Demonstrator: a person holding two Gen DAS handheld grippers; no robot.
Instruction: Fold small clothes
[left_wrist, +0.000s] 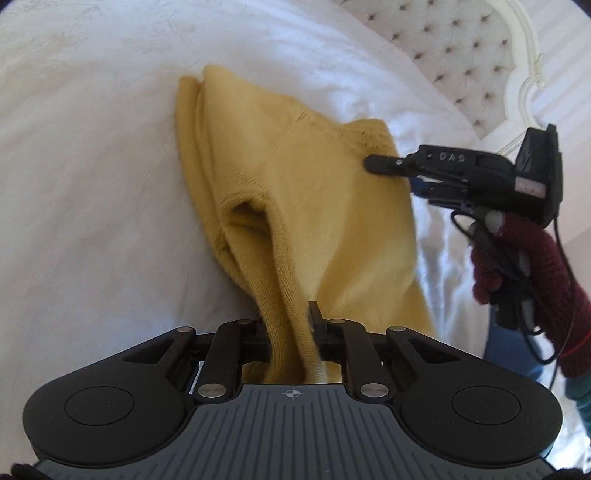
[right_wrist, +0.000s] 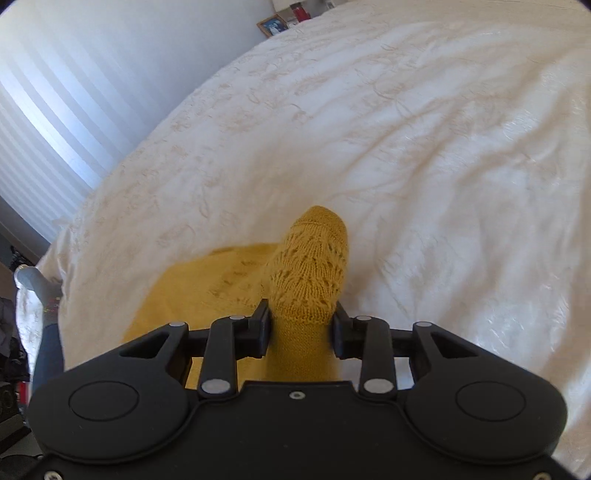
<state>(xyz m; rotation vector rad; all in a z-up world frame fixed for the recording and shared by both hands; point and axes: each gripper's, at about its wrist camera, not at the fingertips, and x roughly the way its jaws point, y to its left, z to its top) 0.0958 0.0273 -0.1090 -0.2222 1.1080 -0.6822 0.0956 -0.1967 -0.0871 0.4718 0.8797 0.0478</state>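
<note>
Clearly both tools have cloth in them. The left gripper (left_wrist: 291, 325) is nearly closed, its black jaws pinching a bunched ridge of the mustard-yellow knitted garment (left_wrist: 295, 192), which fans away from it across the white embroidered bedspread (left_wrist: 92, 184). The right gripper (right_wrist: 301, 325) stands wider, its jaws pressed on either side of a rolled, lace-patterned end of the same knit, perhaps a sleeve, that pokes forward past the fingertips. From the left wrist view that right gripper (left_wrist: 373, 162) reaches in at the garment's far edge, carried by a hand in a dark red knitted glove (left_wrist: 517, 258).

The step in hand looks like carrying one part of the garment over to make a fold. To do it well, both hands should travel together at matching height, so the knit stays taut between them without stretching its loose stitches. The open lace could snag on a jaw edge, so release should be a clean opening, then a straight withdrawal. Laying the held edges down square to the body, on a smooth patch of bedspread away from the tufted pale headboard (left_wrist: 461, 48), keeps the fold neat.
</note>
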